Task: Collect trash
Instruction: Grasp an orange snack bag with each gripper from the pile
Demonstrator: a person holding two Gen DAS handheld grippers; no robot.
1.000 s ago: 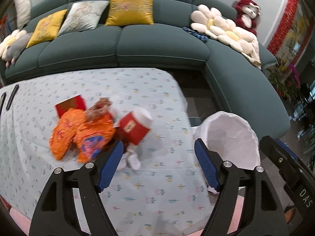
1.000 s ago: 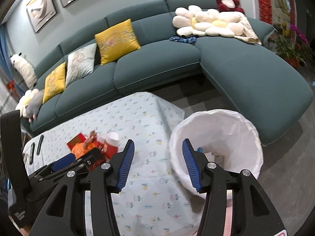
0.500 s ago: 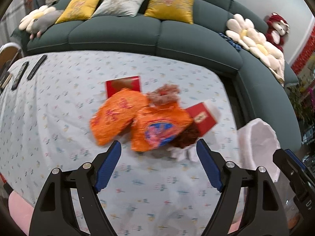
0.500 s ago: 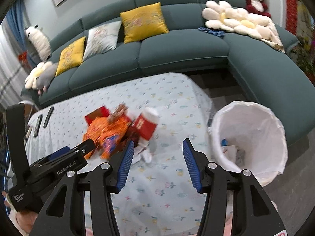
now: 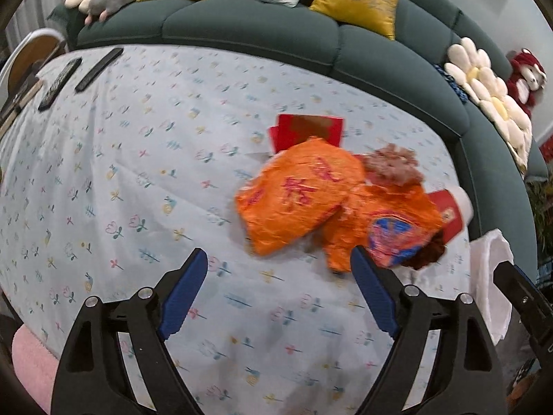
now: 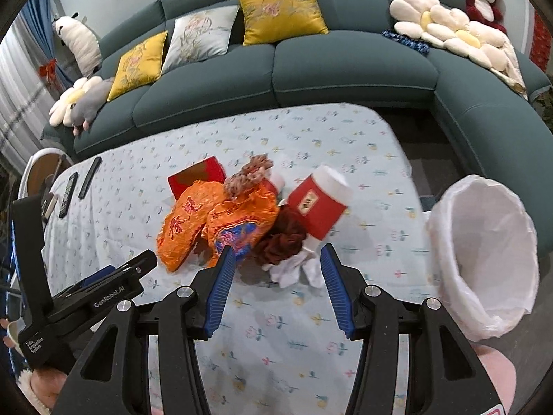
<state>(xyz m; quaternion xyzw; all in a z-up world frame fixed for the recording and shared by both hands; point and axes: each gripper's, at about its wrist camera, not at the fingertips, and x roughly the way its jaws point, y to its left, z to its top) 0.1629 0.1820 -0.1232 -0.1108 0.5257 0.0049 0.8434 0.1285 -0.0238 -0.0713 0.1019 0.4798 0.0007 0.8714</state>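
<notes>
Right gripper (image 6: 276,269) hangs low over the tablecloth (image 6: 311,346), tongs apart, nothing between them. Just beyond its tips: a crumpled white tissue (image 6: 293,269) and a dark red-brown wad (image 6: 283,238), touching each other. Left gripper (image 5: 276,290) also has tongs apart, empty, w/ the pile just ahead and to its right.

The trash sits heaped mid-table: two orange foil bags (image 6: 193,221) overlapping, a red paper cup (image 6: 319,204) lying tipped against the wad, a pinkish frilly scrap (image 6: 250,173) on top, a red packet (image 6: 197,174) half under the bags at the back. White-lined bin (image 6: 490,256) stands off the table's right end, near but apart from the pile.

Risks, as I judge them:
- Pile is tangled, so pinching the tissue prob. drags the wad or knocks the cup, which can roll toward the table edge.
- Foil bags look slick and puffy; a shallow pinch may slip.
- Tips going too low may snag the cloth and pull everything.
- Both grippers aim at the same heap, so they could collide.
- Light scraps could fall short of the bin in transit.

Farther back, two remotes (image 6: 77,185) lie at the table's left end. Not trash, leave them.
</notes>
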